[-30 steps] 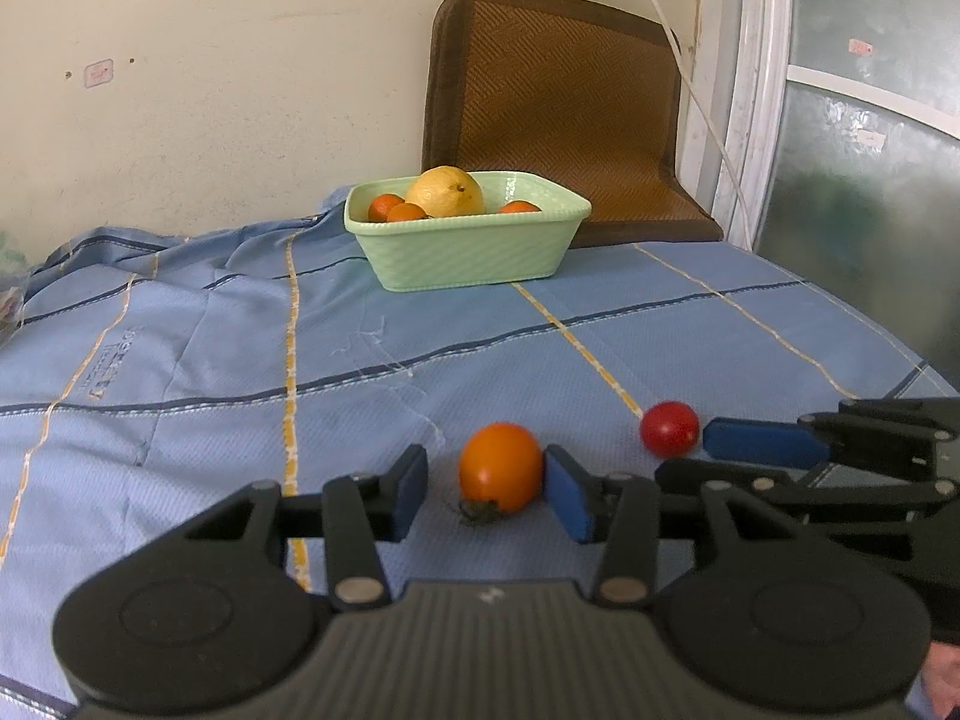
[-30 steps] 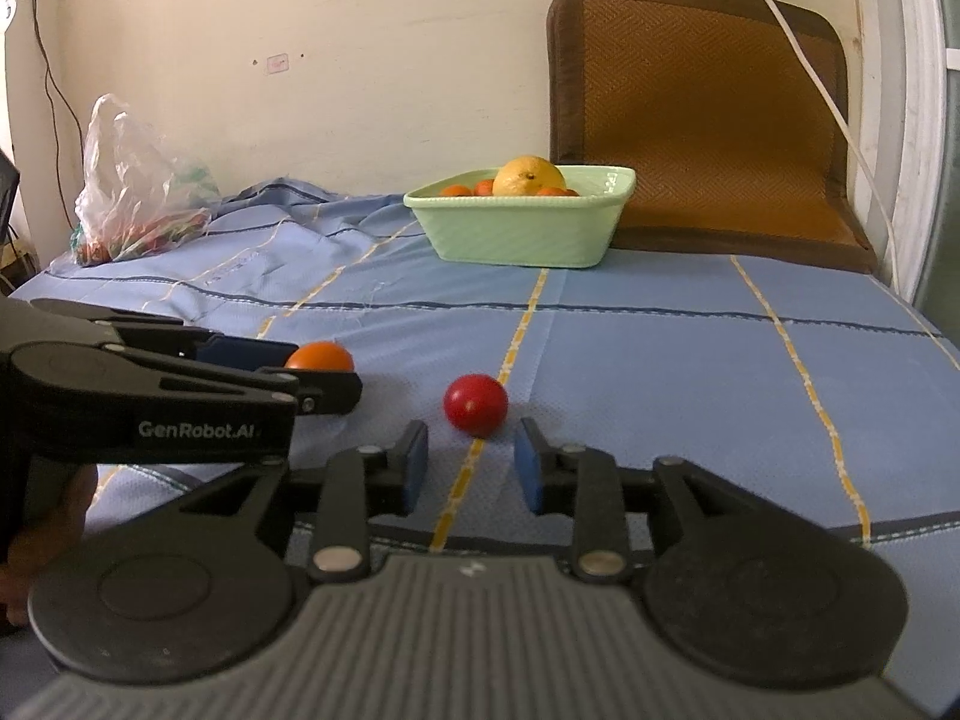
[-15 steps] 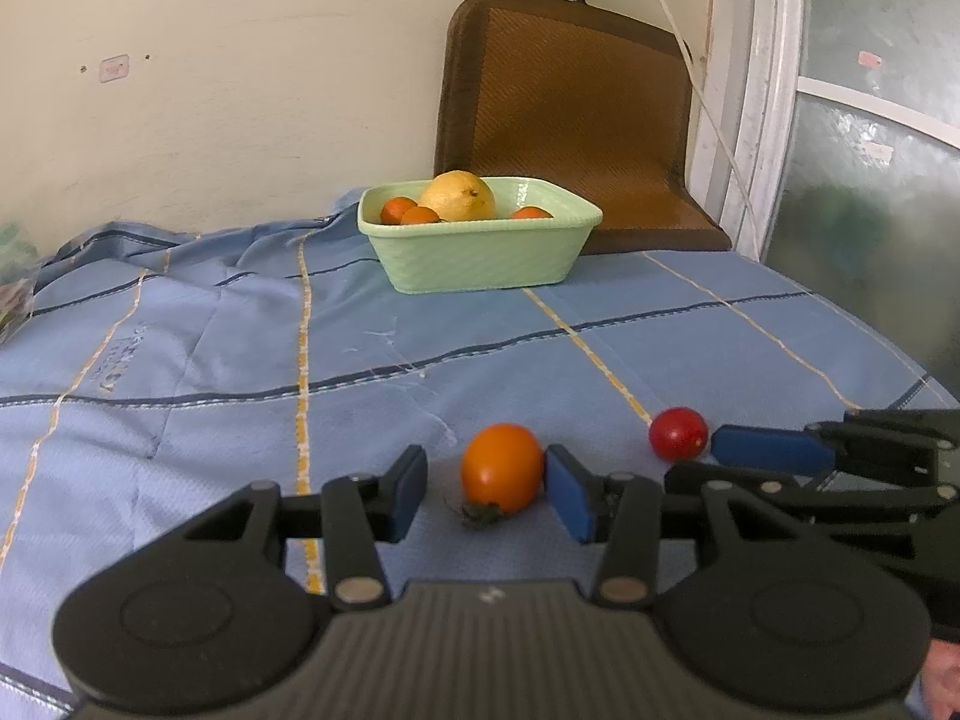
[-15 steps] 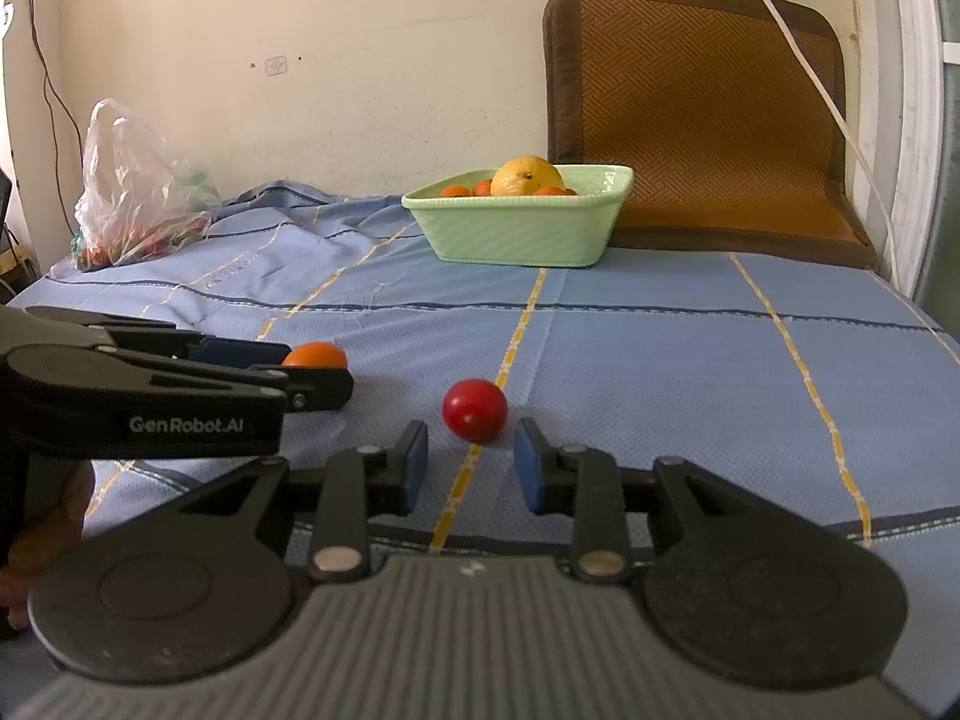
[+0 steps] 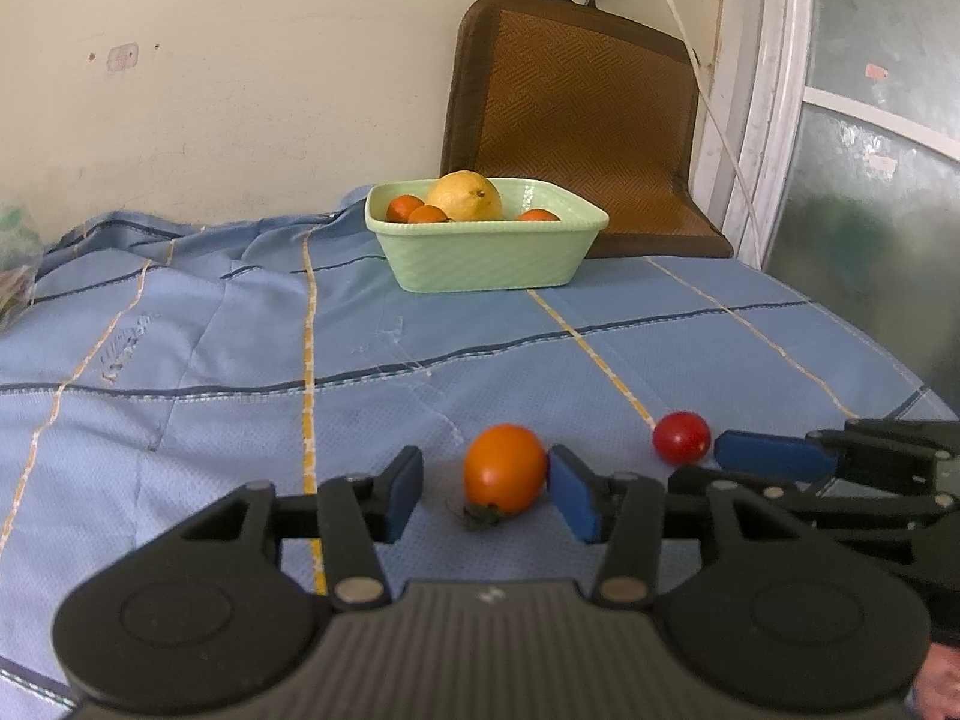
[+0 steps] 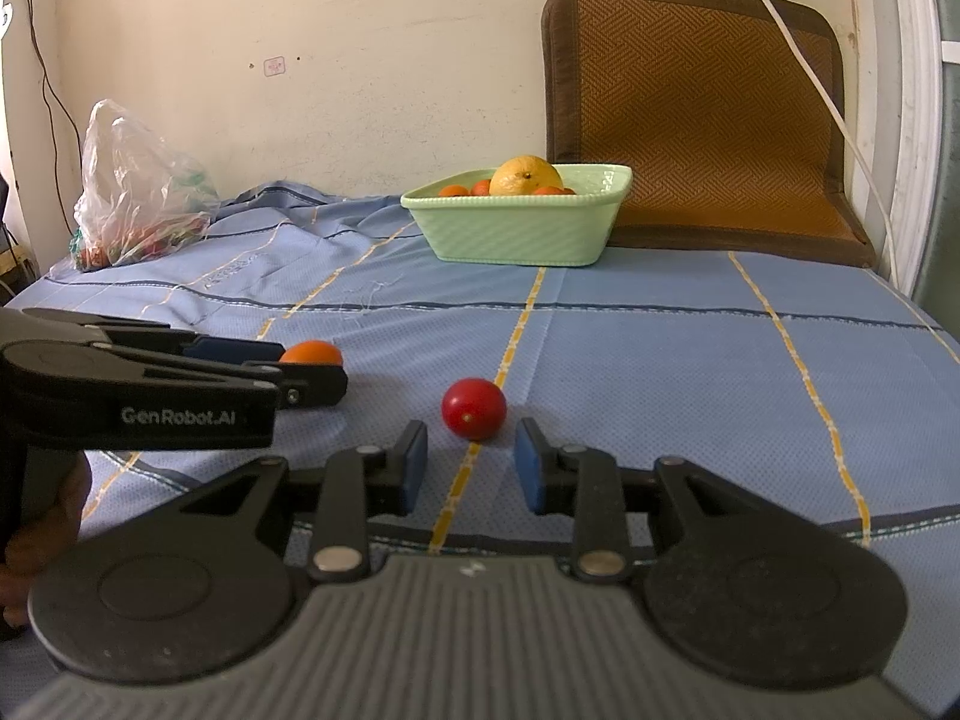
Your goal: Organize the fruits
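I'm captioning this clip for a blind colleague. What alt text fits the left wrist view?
Open left tongs straddle an orange tomato lying on a blue striped cloth. To the right, a red tomato sits by the right tongs; behind, a green basket holds more fruit.

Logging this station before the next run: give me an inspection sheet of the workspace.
Surface: blue checked cloth, rumpled at the back.
Job's things: orange tomato and red tomato loose on the cloth; green basin holding a yellow fruit and small orange ones.
Clutter: plastic bag.
Grippers: left gripper open around the orange tomato; right gripper open just short of the red tomato.
Cables: white cord from a wall plug.
Surroundings: woven cushion against the wall.
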### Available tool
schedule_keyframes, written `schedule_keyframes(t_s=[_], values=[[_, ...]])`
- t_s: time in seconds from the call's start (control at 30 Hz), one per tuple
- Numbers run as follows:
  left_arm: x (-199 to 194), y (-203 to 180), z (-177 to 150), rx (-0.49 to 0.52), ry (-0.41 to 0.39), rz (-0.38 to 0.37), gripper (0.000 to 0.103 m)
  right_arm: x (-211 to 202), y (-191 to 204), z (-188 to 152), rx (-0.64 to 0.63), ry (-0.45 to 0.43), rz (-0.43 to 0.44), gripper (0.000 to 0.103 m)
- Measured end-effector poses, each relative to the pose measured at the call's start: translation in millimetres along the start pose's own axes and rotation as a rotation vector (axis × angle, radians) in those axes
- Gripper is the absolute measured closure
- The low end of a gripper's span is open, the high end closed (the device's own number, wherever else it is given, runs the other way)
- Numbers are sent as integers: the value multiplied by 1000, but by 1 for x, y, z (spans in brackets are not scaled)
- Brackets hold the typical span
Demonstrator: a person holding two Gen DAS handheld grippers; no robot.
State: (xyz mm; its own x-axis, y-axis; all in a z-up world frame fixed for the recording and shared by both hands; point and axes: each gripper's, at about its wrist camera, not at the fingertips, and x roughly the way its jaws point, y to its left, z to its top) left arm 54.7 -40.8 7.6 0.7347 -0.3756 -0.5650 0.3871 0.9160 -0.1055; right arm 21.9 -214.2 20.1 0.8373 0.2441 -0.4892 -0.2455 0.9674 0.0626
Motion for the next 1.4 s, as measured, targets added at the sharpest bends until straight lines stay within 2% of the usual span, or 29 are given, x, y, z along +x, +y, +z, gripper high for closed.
schedule_keyframes(t_s=[0.3, 0.33, 0.37, 0.43, 0.7, 1.03, 1.23, 1.33, 1.4], values=[[-2, 4, 0, -23, -11, -27, 57, -4, -6, -1, 39, -8, 8, 68], [-2, 4, 0, -20, -14, -29, 57, -4, -5, -1, 39, -10, 10, 66], [-2, 3, 0, -17, -15, -30, 57, -5, -5, -1, 39, -13, 12, 61], [-2, 2, 0, -7, -14, -31, 57, -6, -5, -2, 43, -20, 16, 60], [-5, -2, -2, 16, -34, -55, 71, -3, -5, 0, 46, -14, 25, 60], [-13, 4, -6, -9, -30, -73, 67, 4, -4, 7, 12, -13, 26, 60], [-11, 3, -5, -4, -28, -82, 72, 10, -5, 9, 17, 4, 41, 60], [-13, 3, -5, -7, -32, -94, 73, 10, -5, 9, 9, 7, 43, 76], [-15, 5, -2, -14, -34, -108, 73, 8, -7, 10, 17, -7, 46, 76]])
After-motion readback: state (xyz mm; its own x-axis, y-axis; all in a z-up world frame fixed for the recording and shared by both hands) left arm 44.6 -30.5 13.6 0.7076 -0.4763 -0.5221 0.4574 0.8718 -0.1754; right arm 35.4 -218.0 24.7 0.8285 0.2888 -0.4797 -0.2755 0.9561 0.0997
